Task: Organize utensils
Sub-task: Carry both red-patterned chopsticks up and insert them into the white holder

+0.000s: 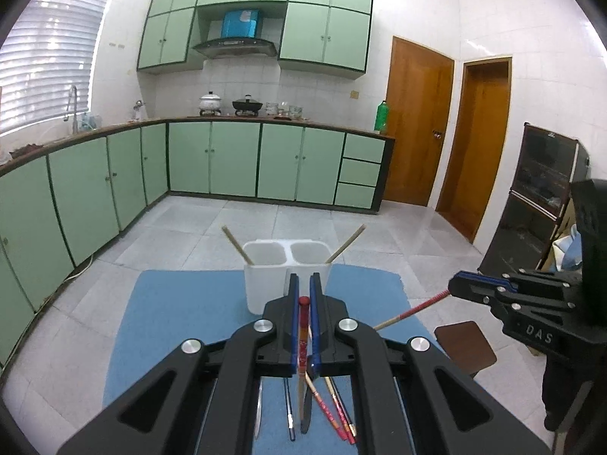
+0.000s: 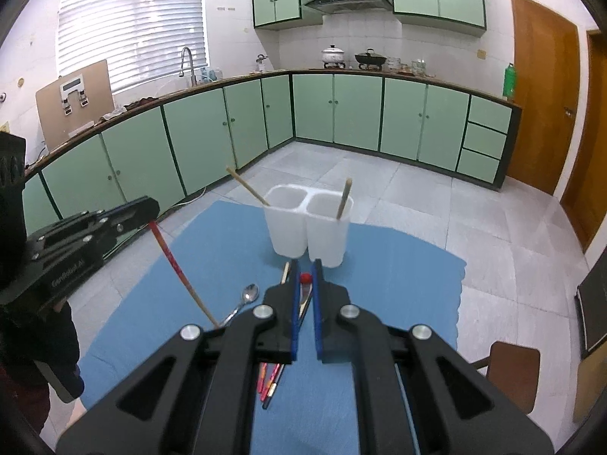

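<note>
A white two-cup utensil holder (image 1: pixel 285 273) (image 2: pixel 308 223) stands on a blue mat (image 1: pixel 182 314) (image 2: pixel 398 276), with one chopstick in each cup (image 1: pixel 236 244) (image 1: pixel 346 243). My left gripper (image 1: pixel 304 288) is shut on a red-tipped chopstick (image 1: pixel 303 337), just short of the holder. My right gripper (image 2: pixel 305 271) is shut on another red-tipped chopstick (image 2: pixel 305 277); it shows at the right of the left wrist view (image 1: pixel 413 310). The left gripper's chopstick shows in the right wrist view (image 2: pixel 178 269).
More chopsticks (image 1: pixel 334 409) (image 2: pixel 271 379) and a spoon (image 2: pixel 248 295) lie on the mat under the grippers. A brown stool (image 1: pixel 464 347) (image 2: pixel 514 373) stands to the right of the mat. Green cabinets (image 1: pixel 235 159) line the far walls.
</note>
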The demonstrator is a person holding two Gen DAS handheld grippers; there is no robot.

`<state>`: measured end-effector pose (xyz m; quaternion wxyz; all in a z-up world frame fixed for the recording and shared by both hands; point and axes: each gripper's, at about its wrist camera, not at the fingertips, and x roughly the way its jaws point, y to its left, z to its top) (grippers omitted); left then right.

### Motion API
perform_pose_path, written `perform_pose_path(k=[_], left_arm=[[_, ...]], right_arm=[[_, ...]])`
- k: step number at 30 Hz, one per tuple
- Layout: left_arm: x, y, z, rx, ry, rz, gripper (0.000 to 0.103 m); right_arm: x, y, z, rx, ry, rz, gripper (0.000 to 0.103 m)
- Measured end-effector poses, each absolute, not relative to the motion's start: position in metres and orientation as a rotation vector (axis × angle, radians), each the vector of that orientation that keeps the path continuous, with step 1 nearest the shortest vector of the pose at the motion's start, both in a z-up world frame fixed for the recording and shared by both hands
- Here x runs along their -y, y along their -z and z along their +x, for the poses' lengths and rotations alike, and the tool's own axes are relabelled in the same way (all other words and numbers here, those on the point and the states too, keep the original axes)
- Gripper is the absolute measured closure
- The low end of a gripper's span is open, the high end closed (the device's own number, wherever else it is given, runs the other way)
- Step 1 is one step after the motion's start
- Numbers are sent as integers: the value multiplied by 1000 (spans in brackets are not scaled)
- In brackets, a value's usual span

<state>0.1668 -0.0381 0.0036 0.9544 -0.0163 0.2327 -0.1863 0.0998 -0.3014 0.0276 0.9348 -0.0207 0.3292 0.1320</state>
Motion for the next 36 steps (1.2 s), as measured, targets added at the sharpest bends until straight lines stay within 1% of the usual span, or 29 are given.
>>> perform_pose_path(k=[7, 13, 17, 20, 24, 27, 36], left_arm=[[40, -36, 173, -400, 397, -29, 98], [42, -87, 191, -271, 374, -24, 98], [48, -120, 213, -181, 348, -26, 98], [54, -131, 234, -140, 326, -29, 98], [66, -129, 271, -105, 298, -24, 98], [74, -116, 297, -114, 284, -30, 98], [86, -63, 357, -260, 271, -17, 97]], right_arm=[[308, -70, 112, -622, -307, -35, 98], [314, -114, 128, -544, -287, -68, 98], [315, -126, 153, -542, -267, -90, 98], [314, -123, 180, -571, -255, -98, 98], [308, -110, 212, -610, -235, -121, 98], [305, -96, 234, -652, -238, -112, 98], [291, -52, 272, -763, -246, -112, 98]])
